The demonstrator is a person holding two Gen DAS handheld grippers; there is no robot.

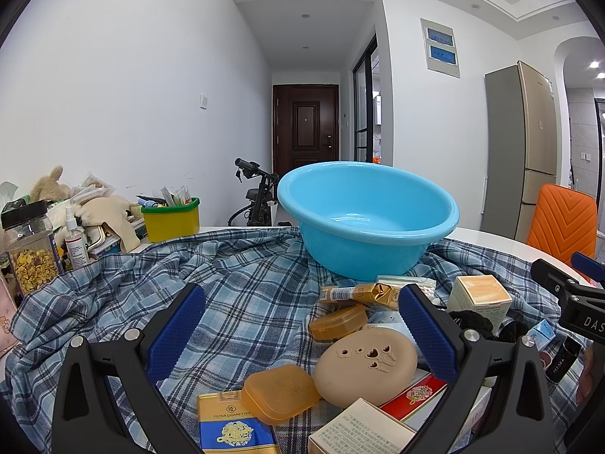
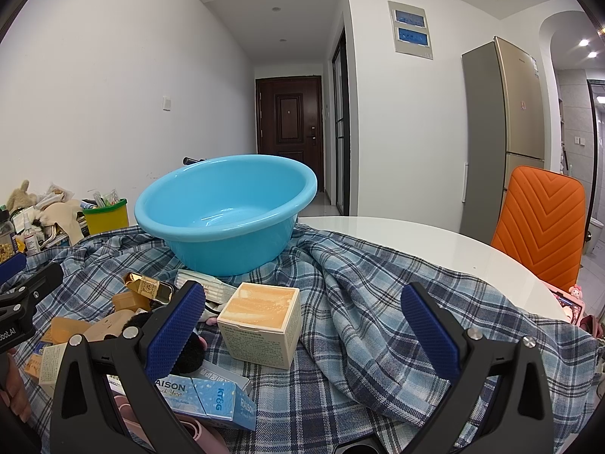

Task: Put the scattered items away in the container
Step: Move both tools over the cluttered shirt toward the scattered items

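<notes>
- Nearest the left gripper, small things lie packed together: a cigarette pack, an amber case, a tan pebble-shaped case. A careless close could pinch two at once or nudge a neighbour off the pile.
- The plaid cloth is rumpled; a low finger could snag a fold and drag items along.
- Left gripper: jaws fully spread, holding and touching nothing.
- Right gripper: likewise wide open and empty; the cream box sits between its fingers, untouched. Its smooth faces could slip if gripped near an edge.
- Farther off, the blue basin stands empty on the cloth, tilted; a hard drop might rock it.
</notes>
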